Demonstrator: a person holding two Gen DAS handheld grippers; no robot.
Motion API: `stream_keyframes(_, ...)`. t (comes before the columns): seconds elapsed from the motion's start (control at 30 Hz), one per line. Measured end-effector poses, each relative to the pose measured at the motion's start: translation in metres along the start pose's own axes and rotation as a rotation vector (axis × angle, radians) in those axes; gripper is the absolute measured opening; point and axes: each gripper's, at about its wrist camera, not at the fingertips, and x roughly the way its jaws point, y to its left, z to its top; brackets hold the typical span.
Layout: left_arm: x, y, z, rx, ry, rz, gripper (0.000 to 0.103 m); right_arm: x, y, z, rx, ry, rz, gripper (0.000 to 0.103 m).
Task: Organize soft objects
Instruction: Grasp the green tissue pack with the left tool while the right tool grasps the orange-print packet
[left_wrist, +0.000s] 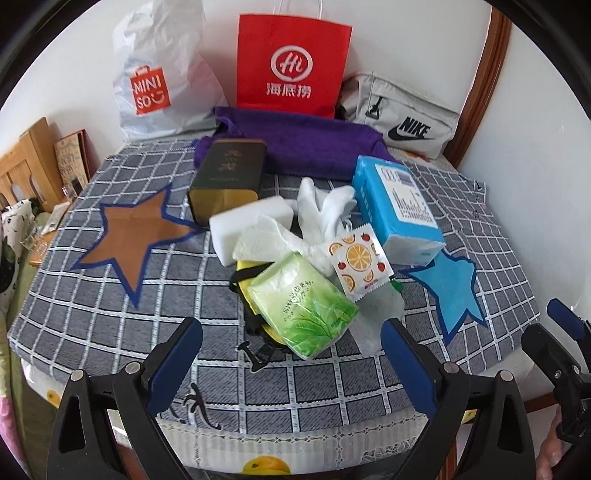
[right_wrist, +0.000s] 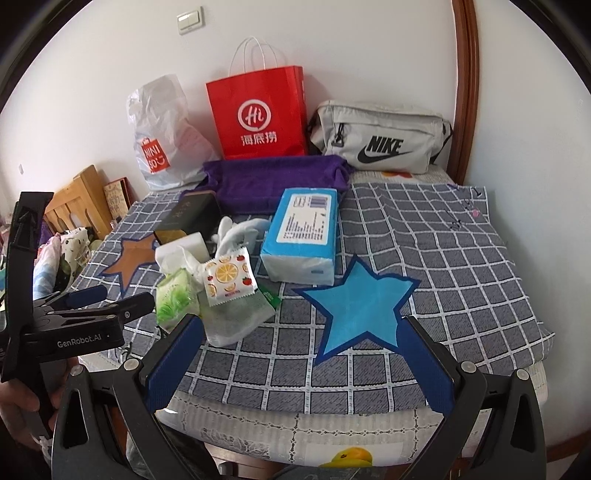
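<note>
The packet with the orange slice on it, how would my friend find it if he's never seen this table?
Start at the red paper bag against the wall, then come forward over the purple towel to the pile in the middle of the checked cloth. The little packet leans beside the big blue tissue pack. It alone shows fruit pictures and has zigzag edges.

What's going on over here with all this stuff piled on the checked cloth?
A person holds two tools, both open and empty, at the near edge of the table. The left tool points at a heap of soft things: a green tissue pack, a fruit-print sachet, white gloves and a blue tissue pack. The right tool faces the blue star. Nothing is picked up yet.
</note>
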Motion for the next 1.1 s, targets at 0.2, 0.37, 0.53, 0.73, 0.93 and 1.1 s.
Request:
stream_keyframes(0.2, 0.026, -0.003, 0.002, -0.015, 0.042, -0.022, 0.098, 0.021, -0.010, -0.004, 0.019, 0.028, 0.013, 0.103)
stream_keyframes(0.37, 0.045, -0.002, 0.005, -0.037, 0.059, -0.035, 0.098, 0.034, -0.015, -0.005, 0.027, 0.034, 0.036, 0.103)
stream_keyframes(0.53, 0.060, -0.003, 0.009, -0.038, 0.074, -0.056, 0.079, 0.045, -0.015, -0.005, 0.028, 0.052, 0.063, 0.103)
stream_keyframes(0.73, 0.050, 0.001, 0.017, -0.029, 0.040, -0.048, 0.072, 0.062, -0.010, -0.004, 0.015, 0.088, 0.090, 0.103)
stream_keyframes(0.93, 0.028, 0.015, 0.028, -0.010, 0.015, -0.011, 0.072, 0.082, 0.005, 0.001, 0.002, 0.096, 0.134, 0.103)
stream_keyframes(1.1, 0.026, 0.043, 0.028, -0.042, 0.013, 0.035, 0.072, 0.102, 0.027, 0.011, -0.045, 0.088, 0.150, 0.097)
